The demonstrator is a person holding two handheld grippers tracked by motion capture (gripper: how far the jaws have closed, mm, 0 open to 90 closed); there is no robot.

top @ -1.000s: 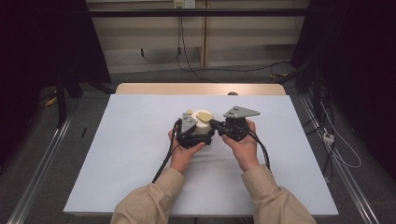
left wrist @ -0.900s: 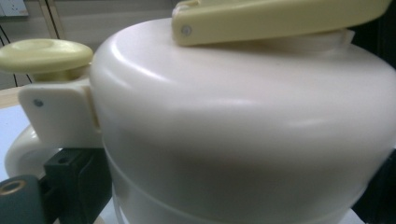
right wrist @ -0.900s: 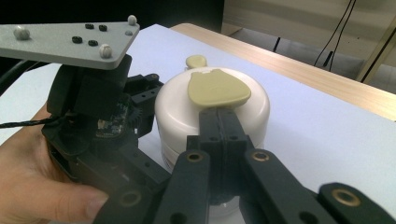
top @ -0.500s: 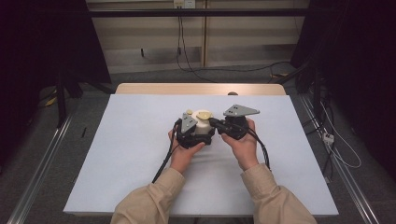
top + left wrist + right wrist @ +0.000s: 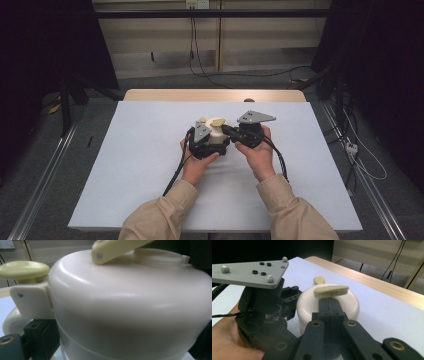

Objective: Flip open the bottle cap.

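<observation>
Cream-white round plastic container (image 5: 217,136) with a domed lid, standing upright on the pale blue bench (image 5: 125,165), lies between my two grippers, just ahead of both my hands. My left gripper (image 5: 204,141) presses against the container's left flank; in the left gripper view the container's wall (image 5: 130,315) is so close that I cannot tell whether that gripper is open or closed. A pale yellow round knob (image 5: 24,269) sits on a white hinge bracket at the container's side, left of the lid in that view. My right gripper (image 5: 329,305) reaches in from the container's right, its two black jaws brought fully together with their tips resting on the lid, directly beneath a pale yellow flat lever handle (image 5: 331,290) that lies across the top of the lid. The jaws touch the lid surface; whether they also pinch the lever's underside is hidden. Beyond the lever, the yellow knob shows at the far rim. A grey three-cornered plate (image 5: 255,117) tops my right gripper.
</observation>
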